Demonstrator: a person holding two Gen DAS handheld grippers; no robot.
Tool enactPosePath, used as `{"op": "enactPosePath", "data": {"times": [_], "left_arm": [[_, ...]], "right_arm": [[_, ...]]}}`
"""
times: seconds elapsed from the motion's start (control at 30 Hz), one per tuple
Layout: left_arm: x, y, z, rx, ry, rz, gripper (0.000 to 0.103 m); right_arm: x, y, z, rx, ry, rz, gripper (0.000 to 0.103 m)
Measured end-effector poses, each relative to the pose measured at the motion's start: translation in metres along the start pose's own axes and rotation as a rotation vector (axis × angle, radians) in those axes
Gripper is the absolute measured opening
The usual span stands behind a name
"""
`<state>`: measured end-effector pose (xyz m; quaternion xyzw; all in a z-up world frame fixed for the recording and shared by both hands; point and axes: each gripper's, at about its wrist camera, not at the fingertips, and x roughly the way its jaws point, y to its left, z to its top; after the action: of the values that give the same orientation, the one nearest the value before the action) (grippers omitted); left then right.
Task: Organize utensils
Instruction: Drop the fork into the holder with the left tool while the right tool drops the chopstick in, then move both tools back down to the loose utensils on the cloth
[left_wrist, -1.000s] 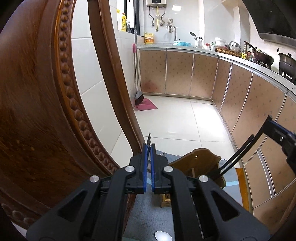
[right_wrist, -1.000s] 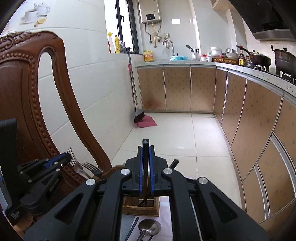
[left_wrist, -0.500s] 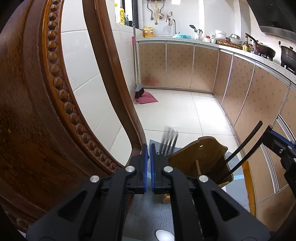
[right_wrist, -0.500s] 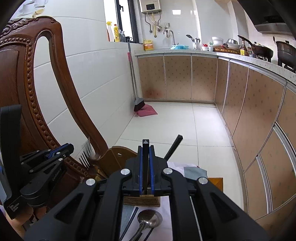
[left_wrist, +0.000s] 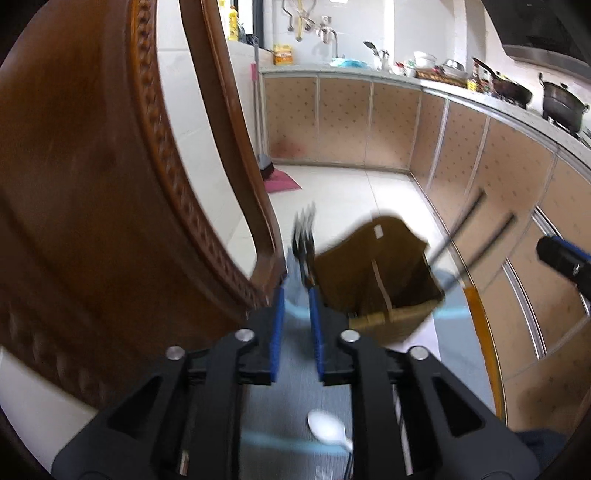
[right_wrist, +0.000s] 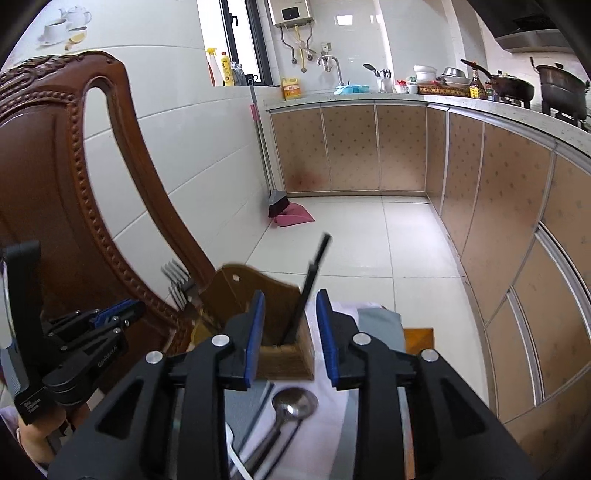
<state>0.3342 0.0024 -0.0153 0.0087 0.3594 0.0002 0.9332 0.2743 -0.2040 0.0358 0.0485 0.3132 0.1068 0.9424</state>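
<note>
A wooden utensil holder (left_wrist: 380, 273) stands on the table; it also shows in the right wrist view (right_wrist: 258, 295). Forks (left_wrist: 303, 236) stand in its left compartment, tines up, also in the right wrist view (right_wrist: 177, 280). Black chopsticks (left_wrist: 469, 229) lean in its right compartment, also in the right wrist view (right_wrist: 308, 291). My left gripper (left_wrist: 295, 306) is open and empty, just behind the forks. My right gripper (right_wrist: 290, 314) is open, its fingers either side of the chopsticks. Spoons lie on the cloth near me, a white one (left_wrist: 327, 430) and a metal one (right_wrist: 291, 406).
A carved wooden chair back (left_wrist: 92, 184) rises close on the left, also in the right wrist view (right_wrist: 55, 184). The table's edge (left_wrist: 484, 343) runs on the right. Kitchen cabinets (right_wrist: 369, 147) and tiled floor lie beyond.
Both grippers have opened. The forks left my left gripper and stand in the holder; the chopsticks left my right gripper and lean in the holder. Both views have tilted down a little.
</note>
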Motion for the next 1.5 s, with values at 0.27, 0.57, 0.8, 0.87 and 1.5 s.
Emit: {"op": "enactPosePath", "data": {"times": [0.27,0.57,0.8,0.87,1.5], "left_arm": [[0.052,-0.004,-0.084,-0.021,0.246,-0.072,0.021],[0.099,-0.013,-0.136,0.01,0.374,-0.093,0.031],[0.107,-0.001,-0.149,-0.013,0.389,-0.1,0.041],[0.109,0.001,-0.152,-0.02,0.391,-0.104,0.042],[0.104,0.006,-0.151,-0.043,0.366,-0.143,0.055]], "right_arm": [[0.02,-0.023,-0.087,0.002,0.218,-0.051,0.033],[0.09,-0.007,-0.155,0.034,0.494,-0.04,0.033],[0.125,0.021,-0.173,-0.017,0.574,-0.047,0.033],[0.129,0.026,-0.177,-0.039,0.583,-0.063,0.033],[0.097,0.018,-0.197,-0.123,0.613,-0.177,0.021]]}}
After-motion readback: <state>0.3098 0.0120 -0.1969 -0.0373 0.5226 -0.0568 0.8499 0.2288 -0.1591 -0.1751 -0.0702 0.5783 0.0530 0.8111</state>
